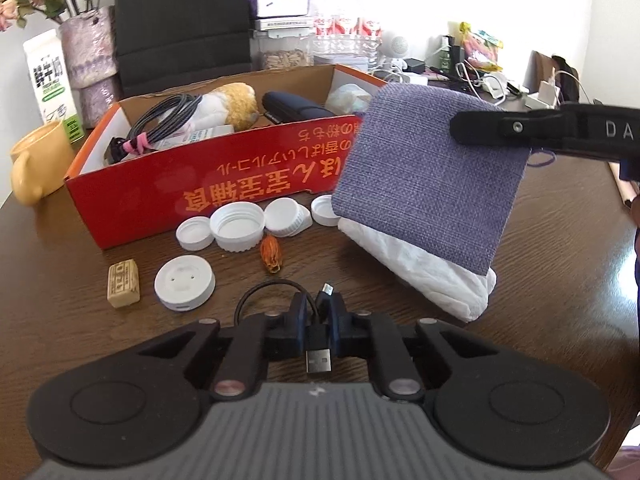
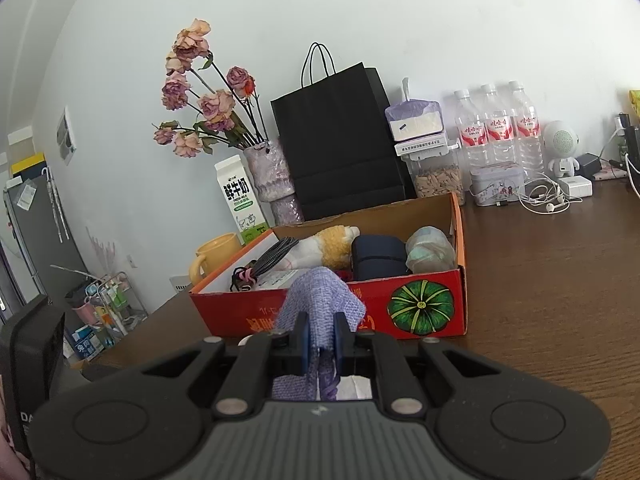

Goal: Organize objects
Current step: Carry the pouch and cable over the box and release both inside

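Note:
My left gripper [image 1: 319,312] is shut on a short black USB cable [image 1: 320,344] just above the wooden table [image 1: 540,280]. My right gripper [image 2: 321,340] is shut on a purple fabric pouch [image 2: 320,300] with a white lining, holding it lifted in front of the red cardboard box [image 2: 420,312]. In the left wrist view the pouch [image 1: 432,184] hangs at the right of the box [image 1: 208,196], gripped by the right gripper's fingers [image 1: 500,128]. The box holds a coiled cable [image 1: 168,120], a plush toy [image 1: 236,104], a dark case [image 1: 296,110] and a wrapped bundle [image 1: 348,96].
On the table before the box lie several white caps [image 1: 236,226], a white round disc [image 1: 184,282], a cork [image 1: 124,284] and an orange dried piece [image 1: 271,258]. A yellow mug [image 1: 36,164], milk carton [image 1: 50,80], flower vase [image 1: 90,52], black bag [image 2: 340,140] and bottles [image 2: 496,132] stand behind.

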Motion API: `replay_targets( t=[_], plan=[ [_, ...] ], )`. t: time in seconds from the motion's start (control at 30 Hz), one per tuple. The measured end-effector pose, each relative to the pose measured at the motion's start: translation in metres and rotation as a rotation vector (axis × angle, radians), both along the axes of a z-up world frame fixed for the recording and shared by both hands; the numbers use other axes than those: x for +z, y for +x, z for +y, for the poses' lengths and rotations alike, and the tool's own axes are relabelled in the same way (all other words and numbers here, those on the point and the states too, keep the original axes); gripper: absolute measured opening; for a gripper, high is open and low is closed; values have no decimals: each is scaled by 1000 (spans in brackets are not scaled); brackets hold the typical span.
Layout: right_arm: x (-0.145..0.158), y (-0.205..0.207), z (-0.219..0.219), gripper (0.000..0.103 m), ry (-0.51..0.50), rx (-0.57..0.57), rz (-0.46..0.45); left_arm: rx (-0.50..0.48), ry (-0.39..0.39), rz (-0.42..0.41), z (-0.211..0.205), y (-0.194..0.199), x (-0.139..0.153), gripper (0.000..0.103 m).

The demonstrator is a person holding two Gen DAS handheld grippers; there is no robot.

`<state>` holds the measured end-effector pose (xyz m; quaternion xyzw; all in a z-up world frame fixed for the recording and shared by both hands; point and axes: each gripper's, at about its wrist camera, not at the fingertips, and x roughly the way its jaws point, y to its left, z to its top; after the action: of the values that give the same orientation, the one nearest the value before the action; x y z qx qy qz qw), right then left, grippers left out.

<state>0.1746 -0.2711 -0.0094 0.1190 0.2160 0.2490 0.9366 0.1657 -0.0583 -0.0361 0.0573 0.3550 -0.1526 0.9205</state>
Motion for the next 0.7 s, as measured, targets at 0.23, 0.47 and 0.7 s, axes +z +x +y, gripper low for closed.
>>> replay_targets(
  t=[0.23,0.47,0.7],
  plan=[
    [0,-4,1,11,4,1,-1,41,-45,-38,7,-11,13,12],
    [8,-6,4,11,4,1,-22,74,-66,-104,13,-15,33,12],
    [17,-2,12,11,1,1,-52,104,-91,-177,15,-10,56,12]
  ],
)
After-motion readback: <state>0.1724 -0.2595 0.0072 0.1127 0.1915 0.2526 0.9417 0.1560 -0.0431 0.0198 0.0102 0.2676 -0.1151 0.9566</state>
